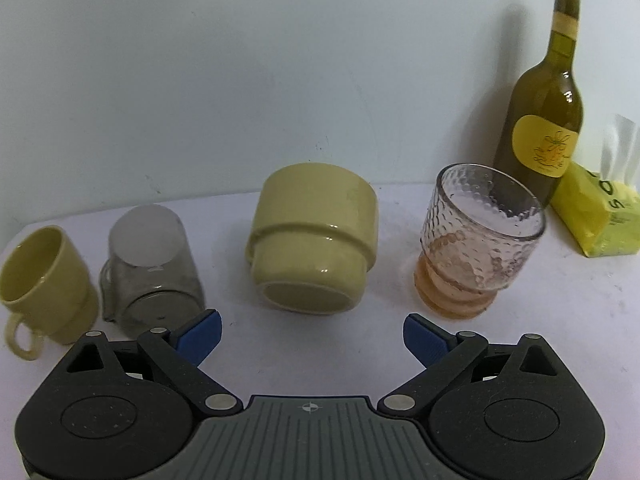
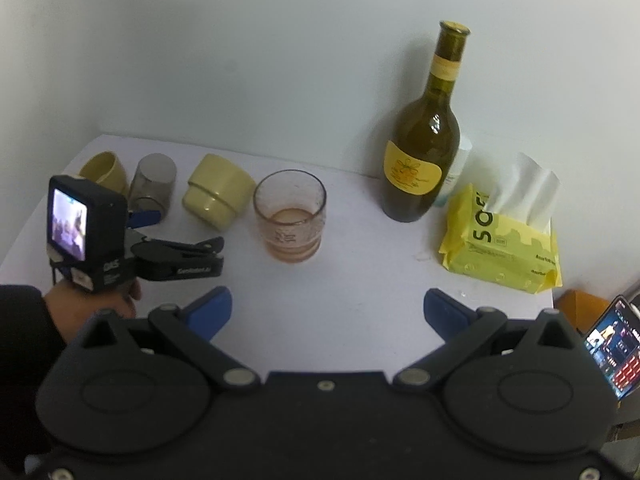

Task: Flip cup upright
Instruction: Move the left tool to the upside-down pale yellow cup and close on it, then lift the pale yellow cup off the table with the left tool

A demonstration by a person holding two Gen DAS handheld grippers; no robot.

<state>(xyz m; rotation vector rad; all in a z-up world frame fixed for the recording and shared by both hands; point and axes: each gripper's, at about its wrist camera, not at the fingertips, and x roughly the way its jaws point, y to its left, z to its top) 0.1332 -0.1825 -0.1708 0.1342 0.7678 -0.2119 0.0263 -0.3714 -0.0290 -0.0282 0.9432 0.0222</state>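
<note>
White table (image 1: pixel 304 360) under me, pale wall behind. My left gripper (image 1: pixel 312 334) spread wide, holding nothing, just short of yellow cup (image 1: pixel 312 240) lying tipped, base toward me. My right gripper (image 2: pixel 328 308) wide too, empty. Farther: pink glass (image 1: pixel 476 240) upright, bottle (image 1: pixel 540 112) by wall

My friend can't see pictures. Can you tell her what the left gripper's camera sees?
An open left gripper faces a yellow cup that is not upright, its base toward the camera. Left of it are a grey glass and another yellow cup; right are a bumpy glass, a bottle and tissues.
</note>
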